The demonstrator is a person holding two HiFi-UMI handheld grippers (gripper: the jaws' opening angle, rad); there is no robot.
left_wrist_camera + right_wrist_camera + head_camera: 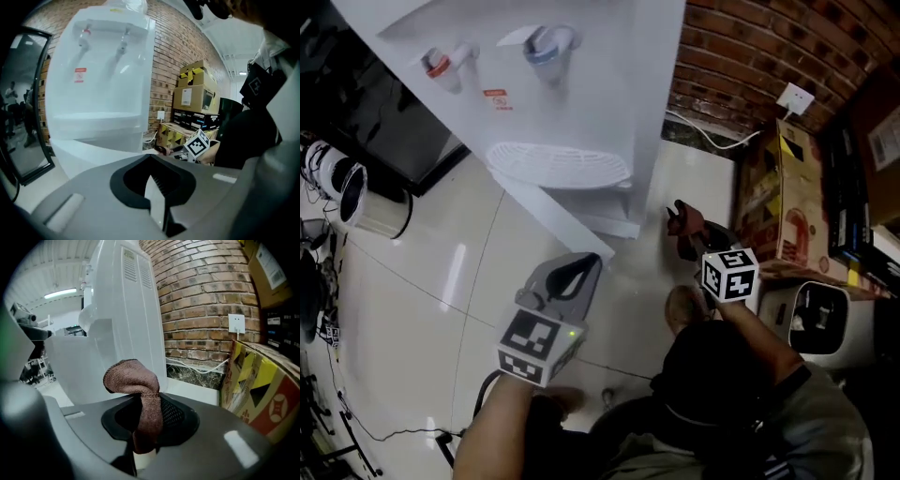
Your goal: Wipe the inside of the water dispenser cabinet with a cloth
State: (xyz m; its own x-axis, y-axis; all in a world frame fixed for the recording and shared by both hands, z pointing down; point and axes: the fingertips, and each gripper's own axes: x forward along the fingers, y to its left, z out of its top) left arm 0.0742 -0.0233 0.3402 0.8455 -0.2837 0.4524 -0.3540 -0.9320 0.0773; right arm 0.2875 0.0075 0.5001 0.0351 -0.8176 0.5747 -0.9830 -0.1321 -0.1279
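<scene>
Open tiled floor [441, 272] before the water dispenser [553, 84]; hemmed by cardboard boxes [783, 202] right, seemingly a dark cabinet [384, 122] left

The dispenser [572, 103] is cut off by the head view's top edge, the inside of its cabinet shows in no view, and the print on its red label [495, 97] is too small to read. The cloth [136, 380] has its lower end hidden between the jaws of the right gripper [144, 427]. In the head view the person's head [722, 375] covers part of the right forearm.
</scene>
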